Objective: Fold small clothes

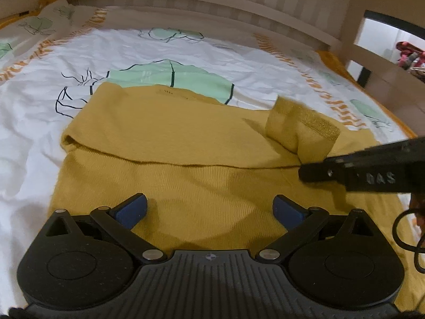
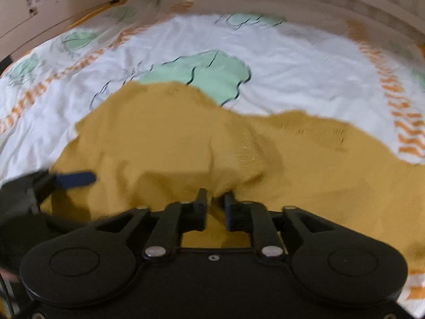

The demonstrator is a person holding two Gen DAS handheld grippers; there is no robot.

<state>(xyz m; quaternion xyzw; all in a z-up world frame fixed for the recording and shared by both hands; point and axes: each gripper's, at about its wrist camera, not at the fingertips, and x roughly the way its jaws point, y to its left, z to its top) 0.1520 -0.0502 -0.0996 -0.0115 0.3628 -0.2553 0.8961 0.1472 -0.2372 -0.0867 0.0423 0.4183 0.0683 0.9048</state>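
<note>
A mustard sweater (image 1: 170, 143) lies spread on the bed (image 1: 32, 122), its left side already folded inward so a straight edge runs across the knit. The right sleeve (image 1: 300, 130), with its glittery cuff, stands lifted and doubled back over the body — my guess is that it is being carried across to make the matching fold.

The right tool (image 2: 215, 202) comes in from the right side of the left wrist view as a dark bar, its tip at the base of the raised sleeve. In its own view the jaws stand a narrow gap apart with bunched fabric rising between them; the picture is blurred, and I cannot tell whether the pads press on the cloth or have let it go.

The left tool (image 1: 209, 207) hovers low over the near part of the sweater, its blue pads (image 1: 135, 207) wide apart and holding nothing — probably waiting to pin or smooth the cloth once the sleeve is laid down.

The bed wears a white sheet (image 1: 132, 50) printed with mint-green shapes, thin black line drawings and orange lettering bands, somewhat wrinkled. A pale slatted frame (image 1: 212, 2) closes off the far side, and beyond its post on the right some red and pink things (image 1: 409, 53) sit out of focus.
</note>
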